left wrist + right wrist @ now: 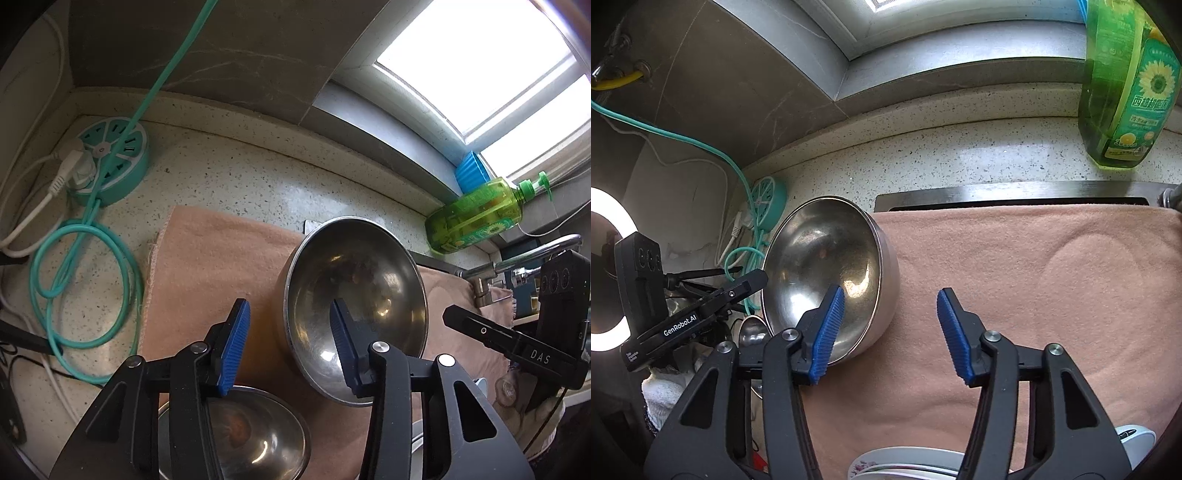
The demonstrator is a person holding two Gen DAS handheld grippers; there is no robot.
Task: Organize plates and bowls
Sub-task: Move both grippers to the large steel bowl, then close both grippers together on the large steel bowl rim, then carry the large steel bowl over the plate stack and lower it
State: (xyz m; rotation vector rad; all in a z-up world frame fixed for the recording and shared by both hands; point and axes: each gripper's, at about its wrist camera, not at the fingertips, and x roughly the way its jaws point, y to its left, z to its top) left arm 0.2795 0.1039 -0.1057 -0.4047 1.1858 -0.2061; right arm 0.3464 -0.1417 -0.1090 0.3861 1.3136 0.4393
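A steel bowl point(369, 280) point(820, 251) stands tilted on the peach cloth point(214, 258) point(1052, 280), its mouth turned toward the left. My left gripper point(288, 303) straddles its near rim: one blue pad is inside the bowl, the other outside with cloth showing in the gap. My right gripper point(891, 291) straddles the opposite wall, with its left pad inside and its right pad well clear. Neither pair of pads presses on the bowl. A second steel bowl point(255, 439) sits below the left gripper. White floral plates point(905, 461) lie at the bottom edge.
A teal round power strip point(110, 162) with a looped teal cable point(81, 280) sits at the left. A green dish-soap bottle point(476, 218) point(1126, 92) stands by the window sill. The faucet point(535, 254) and sink edge point(1015, 199) are close behind. A ring light point(609, 273) glows at the left.
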